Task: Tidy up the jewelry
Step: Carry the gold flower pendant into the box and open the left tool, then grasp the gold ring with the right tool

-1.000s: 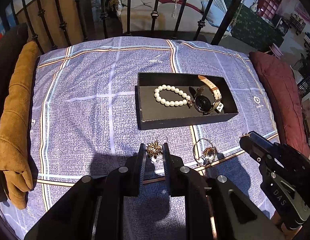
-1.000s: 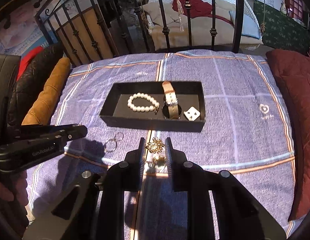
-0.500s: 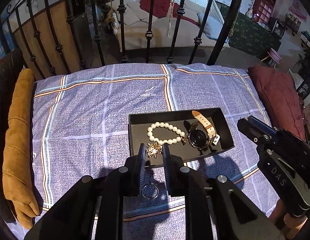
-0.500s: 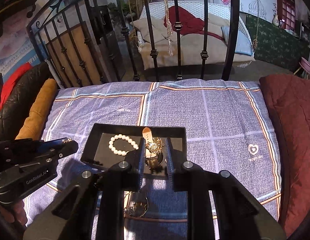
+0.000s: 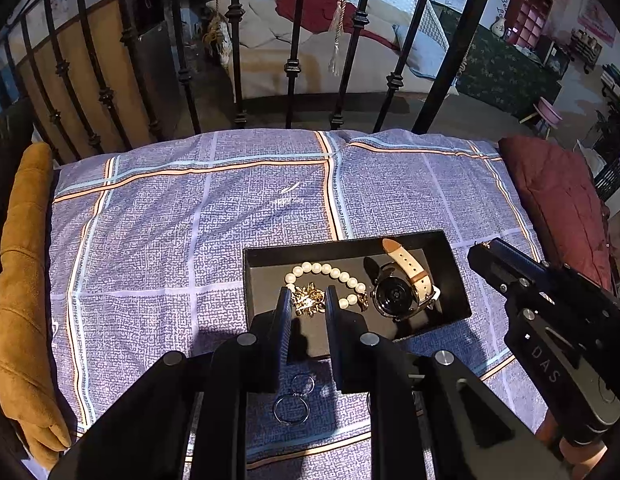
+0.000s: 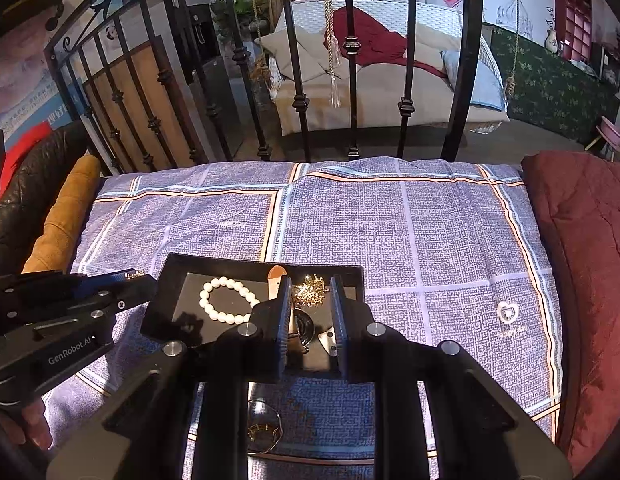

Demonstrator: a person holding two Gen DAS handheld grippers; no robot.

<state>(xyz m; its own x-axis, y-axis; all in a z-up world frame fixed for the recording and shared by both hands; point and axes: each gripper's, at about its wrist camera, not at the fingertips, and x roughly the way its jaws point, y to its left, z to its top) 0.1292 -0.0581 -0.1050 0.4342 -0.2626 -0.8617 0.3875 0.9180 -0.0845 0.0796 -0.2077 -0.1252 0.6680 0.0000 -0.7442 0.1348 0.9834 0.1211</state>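
Both lifted off the bedspread (image 5: 157, 216) since a second ago: left gripper (image 5: 307, 300) pinching a gold brooch (image 5: 307, 299), right gripper (image 6: 310, 292) pinching a gold ornament (image 6: 310, 290), now above the black tray (image 5: 350, 246) beyond the fingers, probably ready to drop.

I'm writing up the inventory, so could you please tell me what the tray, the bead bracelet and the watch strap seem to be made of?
Tray: matte black, thin straight walls, probably card or plastic.
Bead bracelet: round cream beads with a soft sheen, pearl-like; real or imitation is unclear.
Watch strap: pale cream with a tan tip, looks like leather or faux leather.
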